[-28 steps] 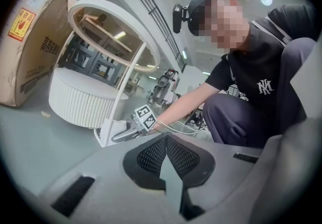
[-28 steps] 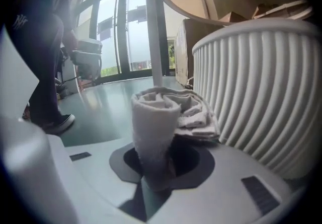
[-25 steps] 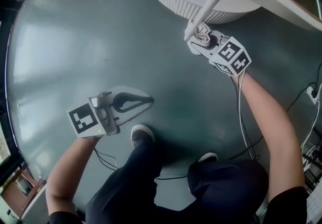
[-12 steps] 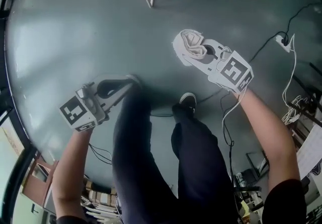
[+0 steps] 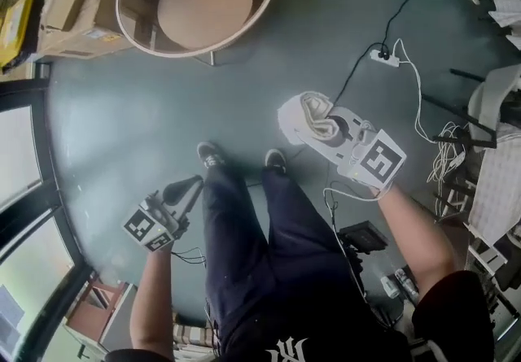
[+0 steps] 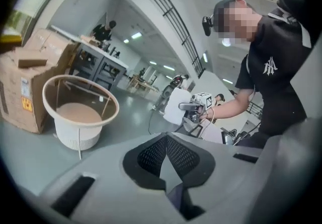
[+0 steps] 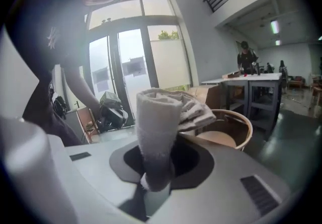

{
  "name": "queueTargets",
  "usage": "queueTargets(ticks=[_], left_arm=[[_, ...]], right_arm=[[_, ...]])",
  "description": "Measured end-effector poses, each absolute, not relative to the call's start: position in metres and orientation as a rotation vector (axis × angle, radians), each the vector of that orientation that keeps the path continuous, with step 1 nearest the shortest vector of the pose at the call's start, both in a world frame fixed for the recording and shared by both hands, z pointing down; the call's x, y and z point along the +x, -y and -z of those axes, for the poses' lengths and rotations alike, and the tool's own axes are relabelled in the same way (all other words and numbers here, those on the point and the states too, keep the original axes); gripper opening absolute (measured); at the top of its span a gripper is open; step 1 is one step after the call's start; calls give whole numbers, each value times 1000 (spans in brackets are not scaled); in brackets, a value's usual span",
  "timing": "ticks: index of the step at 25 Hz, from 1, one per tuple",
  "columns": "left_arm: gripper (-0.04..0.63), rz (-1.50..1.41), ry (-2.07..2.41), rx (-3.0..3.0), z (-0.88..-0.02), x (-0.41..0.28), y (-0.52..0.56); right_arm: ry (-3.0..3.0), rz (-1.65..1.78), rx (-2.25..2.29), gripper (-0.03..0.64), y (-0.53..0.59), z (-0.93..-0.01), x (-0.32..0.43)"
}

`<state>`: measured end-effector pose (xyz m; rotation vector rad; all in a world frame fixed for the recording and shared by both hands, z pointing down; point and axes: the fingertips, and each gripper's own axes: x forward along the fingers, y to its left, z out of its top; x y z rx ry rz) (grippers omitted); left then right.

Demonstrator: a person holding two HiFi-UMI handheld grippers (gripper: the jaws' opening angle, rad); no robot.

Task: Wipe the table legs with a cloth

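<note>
Off-white terry cloth [image 5: 313, 118] is bunched in the right gripper [image 5: 319, 126], both fingers pinching it tight. In the right gripper view the roll stands up out of the jaws, its folded end flopping over to one side.

Round table [image 5: 203, 4], w/ pale rim & tan inner shelf, sits out ahead of the person's shoes [image 5: 210, 154], well apart from both tools. Cloth's to the right of the table and nearer the person, held up off the floor [image 5: 122, 116], well clear of the legs. One thin table leg [image 6: 79, 152] shows under the table's ribbed white base in the left gripper view.

Left gripper [image 5: 191, 184] hangs low on the near side of the table, just beside the left shoe. Its fingers are pressed together, nothing btwn them.

Cardboard boxes [image 5: 69, 2] sit just beside the table's left side. White power strip [image 5: 383, 57] & cables lie on the grey-green floor to the table's right, beyond the cloth.
</note>
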<state>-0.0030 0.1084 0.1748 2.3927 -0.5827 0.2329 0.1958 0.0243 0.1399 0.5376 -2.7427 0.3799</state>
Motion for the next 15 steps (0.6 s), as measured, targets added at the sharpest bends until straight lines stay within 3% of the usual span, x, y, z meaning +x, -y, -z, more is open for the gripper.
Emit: queueTargets(ticks=[9,15], left_arm=[[6,-41,812,2580,55,38,-115],[6,83,910,2696,140,21,-147]], right_arm=[[3000,-219,725,75,-59,105,241],[3150,-168,814,77,-80,209,241]])
